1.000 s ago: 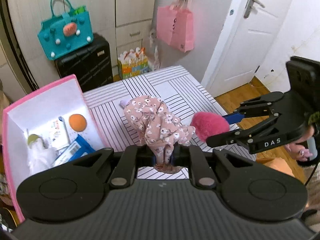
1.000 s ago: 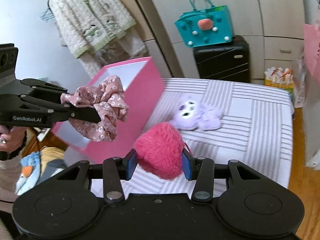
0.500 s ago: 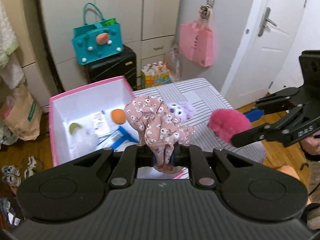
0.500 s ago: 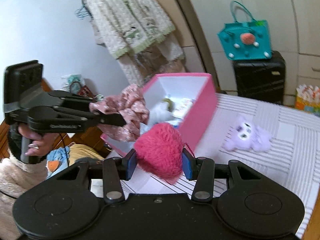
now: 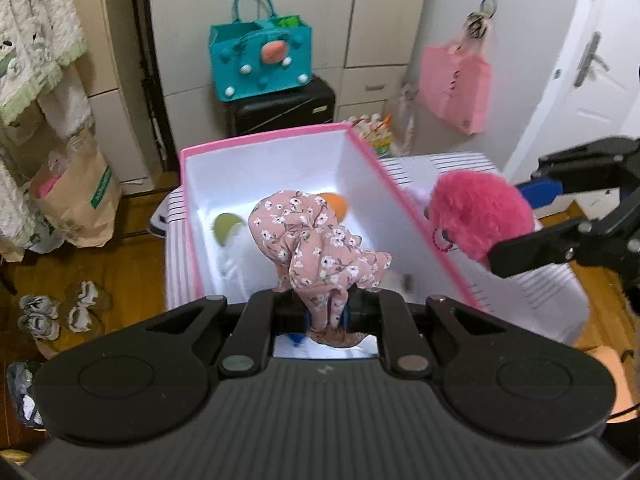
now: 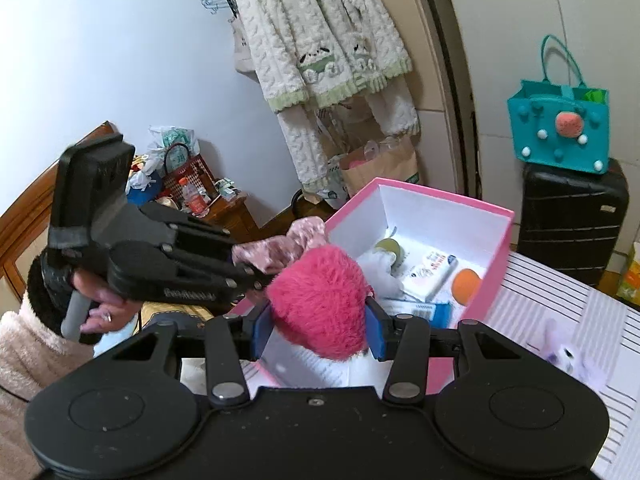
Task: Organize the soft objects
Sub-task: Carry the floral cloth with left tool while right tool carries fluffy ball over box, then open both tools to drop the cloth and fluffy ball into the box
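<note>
**Both loads over the box**

Left gripper pinches the scrunchie shut, hanging right above the pink box. Right gripper clamps the pompom at the near rim, slightly farther out. Plush toy waits beyond.

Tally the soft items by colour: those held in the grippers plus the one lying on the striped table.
Pink floral scrunchie, in left gripper: 1
Hot pink pompom, in right gripper: 1
Lilac plush toy, on striped table: 1
Total: 3
</note>
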Demonstrator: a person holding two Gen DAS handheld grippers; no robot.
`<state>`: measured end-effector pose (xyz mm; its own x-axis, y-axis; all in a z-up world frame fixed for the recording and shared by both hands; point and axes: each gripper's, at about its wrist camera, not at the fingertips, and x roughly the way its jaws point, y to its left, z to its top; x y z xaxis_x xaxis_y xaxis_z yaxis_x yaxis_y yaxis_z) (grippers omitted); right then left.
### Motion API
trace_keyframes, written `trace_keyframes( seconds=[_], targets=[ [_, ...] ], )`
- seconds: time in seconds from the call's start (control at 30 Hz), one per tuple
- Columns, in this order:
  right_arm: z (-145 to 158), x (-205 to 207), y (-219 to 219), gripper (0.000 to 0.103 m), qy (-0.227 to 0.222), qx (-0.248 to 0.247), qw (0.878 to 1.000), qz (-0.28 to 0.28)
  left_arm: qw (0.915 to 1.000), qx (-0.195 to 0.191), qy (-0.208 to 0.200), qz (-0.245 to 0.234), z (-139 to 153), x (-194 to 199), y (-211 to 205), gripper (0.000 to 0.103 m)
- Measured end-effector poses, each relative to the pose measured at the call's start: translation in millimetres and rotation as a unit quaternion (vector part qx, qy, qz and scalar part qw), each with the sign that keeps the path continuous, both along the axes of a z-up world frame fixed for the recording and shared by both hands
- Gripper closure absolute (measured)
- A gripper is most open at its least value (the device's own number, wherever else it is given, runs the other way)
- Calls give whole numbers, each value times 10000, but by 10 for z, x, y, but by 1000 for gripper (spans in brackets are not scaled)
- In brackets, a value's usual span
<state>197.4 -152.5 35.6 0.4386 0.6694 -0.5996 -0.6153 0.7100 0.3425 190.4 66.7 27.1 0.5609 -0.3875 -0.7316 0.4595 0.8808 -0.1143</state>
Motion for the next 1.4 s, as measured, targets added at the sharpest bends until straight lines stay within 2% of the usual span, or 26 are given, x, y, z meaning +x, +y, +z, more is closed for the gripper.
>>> trace_keyframes(
  seconds=[0.23,0.33,0.57,0.77,0.87,0.93,1.03,1.13,1.23,1.3,1.37,1.4],
  targets=[
    [-225,583,248,50,395,-4,9991,-122,9996,198,156,96,-357,431,61,90],
    [-325,772,284,50,596,44,9980,-204,9990,445,9,-25,-487,499,-15,90],
    [-466,1097,455,50,618,-199,9972,-377,9968,792,-104,-59,-693,759,-147,89],
    [-517,1365,517,51,574,-303,9961,-594,9978,655,-44,73,-699,1079,-216,89],
    [-580,1488,539,51,677,-315,9953,-618,9988,428,177,162,-734,1210,-178,87],
    [-642,1527,555,51,743,-367,9946,-620,9984,415,288,235,-786,1264,-157,85],
    [-713,1569,604,51,773,-464,9940,-616,9977,525,332,287,-843,1295,-152,75],
    [-741,1595,617,50,761,-525,9937,-635,9976,609,211,259,-798,1188,-182,49],
    [-769,1612,595,50,791,-530,9934,-639,9976,683,-48,131,-709,1054,-231,50],
    [-784,1613,595,50,809,-547,9932,-629,9957,839,-383,88,-662,955,-248,58],
    [-792,1602,609,50,802,-571,9932,-624,9916,1096,-682,81,-660,887,-260,75],
    [-798,1596,619,50,781,-588,9932,-629,9898,1206,-751,88,-675,877,-259,77]
  ],
)
